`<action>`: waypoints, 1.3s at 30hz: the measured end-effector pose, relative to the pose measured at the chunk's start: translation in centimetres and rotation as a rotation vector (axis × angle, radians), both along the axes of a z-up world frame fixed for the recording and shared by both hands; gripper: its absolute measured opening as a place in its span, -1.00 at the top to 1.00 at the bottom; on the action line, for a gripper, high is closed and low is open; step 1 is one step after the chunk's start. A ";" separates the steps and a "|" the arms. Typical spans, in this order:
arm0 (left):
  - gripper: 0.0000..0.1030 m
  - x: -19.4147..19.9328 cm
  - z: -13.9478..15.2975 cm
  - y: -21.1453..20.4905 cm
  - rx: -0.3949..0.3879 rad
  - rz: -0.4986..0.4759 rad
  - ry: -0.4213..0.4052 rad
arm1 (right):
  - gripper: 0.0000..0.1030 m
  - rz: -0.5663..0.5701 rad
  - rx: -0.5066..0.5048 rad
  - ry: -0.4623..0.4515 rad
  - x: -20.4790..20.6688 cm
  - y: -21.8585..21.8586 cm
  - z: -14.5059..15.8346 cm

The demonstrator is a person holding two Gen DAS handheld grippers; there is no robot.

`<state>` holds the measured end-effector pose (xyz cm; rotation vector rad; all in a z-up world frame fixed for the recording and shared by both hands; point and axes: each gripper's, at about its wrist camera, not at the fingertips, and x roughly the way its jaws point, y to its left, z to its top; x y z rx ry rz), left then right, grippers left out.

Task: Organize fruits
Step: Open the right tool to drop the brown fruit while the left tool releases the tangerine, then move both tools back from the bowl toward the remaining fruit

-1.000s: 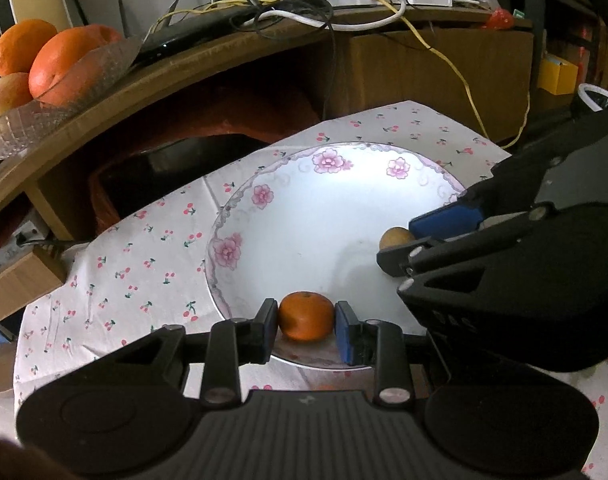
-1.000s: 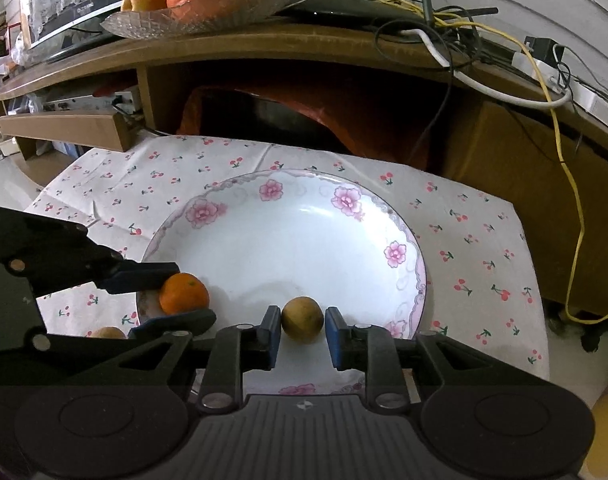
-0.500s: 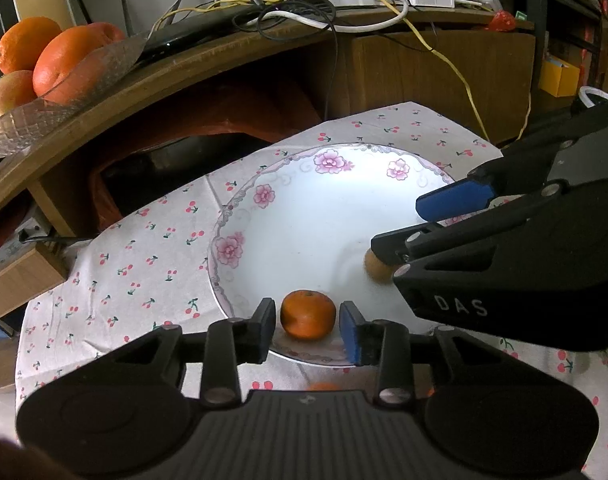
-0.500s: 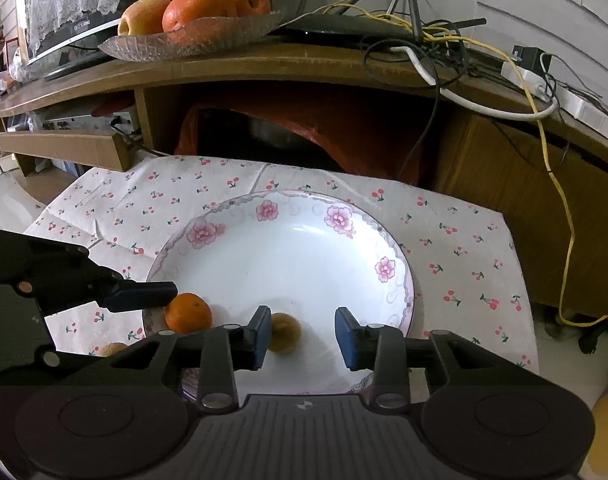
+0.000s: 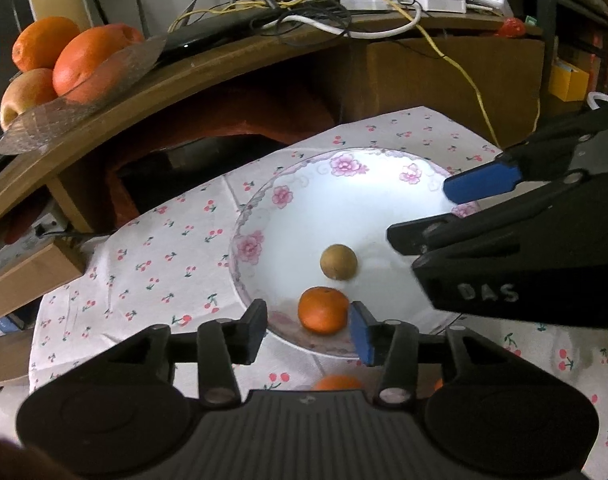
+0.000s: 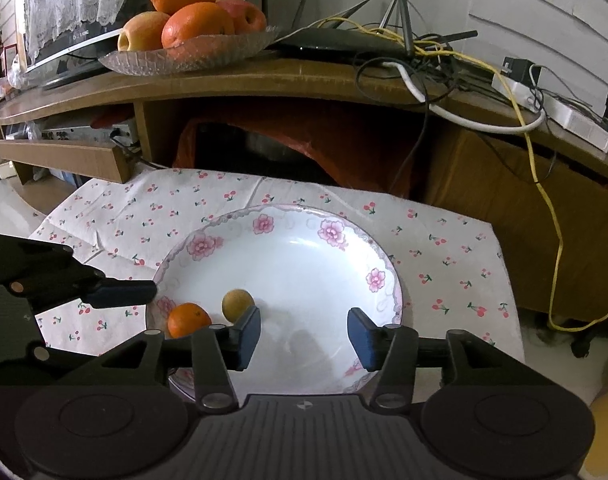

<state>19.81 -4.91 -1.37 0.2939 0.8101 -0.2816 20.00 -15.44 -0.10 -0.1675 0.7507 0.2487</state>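
A small orange mandarin [image 5: 323,310] and a small brown fruit [image 5: 338,261] lie loose on the near part of a white floral plate [image 5: 368,200]. My left gripper [image 5: 309,328] is open, its jaws wide apart just in front of the mandarin, not touching it. My right gripper [image 6: 303,334] is open and empty above the plate's near edge; the brown fruit [image 6: 237,304] and mandarin [image 6: 189,320] lie to its left. The plate [image 6: 324,260] rests on a cherry-print cloth [image 6: 444,248]. Another orange fruit [image 5: 338,382] shows partly under my left gripper.
A wooden shelf [image 6: 244,76] behind carries a glass dish of oranges and apples [image 6: 188,28], a router and tangled cables [image 6: 424,52]. A yellow cable [image 6: 552,208] hangs at the right. A cardboard box [image 5: 28,276] sits left of the cloth.
Both grippers opened and pulled back. The mandarin and the brown fruit were let go onto the plate, and the brown fruit rolled left toward the mandarin.
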 end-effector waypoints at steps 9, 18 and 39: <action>0.00 -0.5 0.5 0.4 0.003 0.017 -0.005 | -0.03 -0.005 0.005 -0.021 -0.8 0.0 0.7; -0.05 -2.2 1.1 1.3 0.016 0.052 -0.004 | -0.04 0.006 -0.009 -0.025 -2.5 0.3 1.3; -0.10 -8.1 1.6 4.4 0.042 0.104 0.035 | -0.05 0.045 -0.044 0.014 -8.3 2.7 1.1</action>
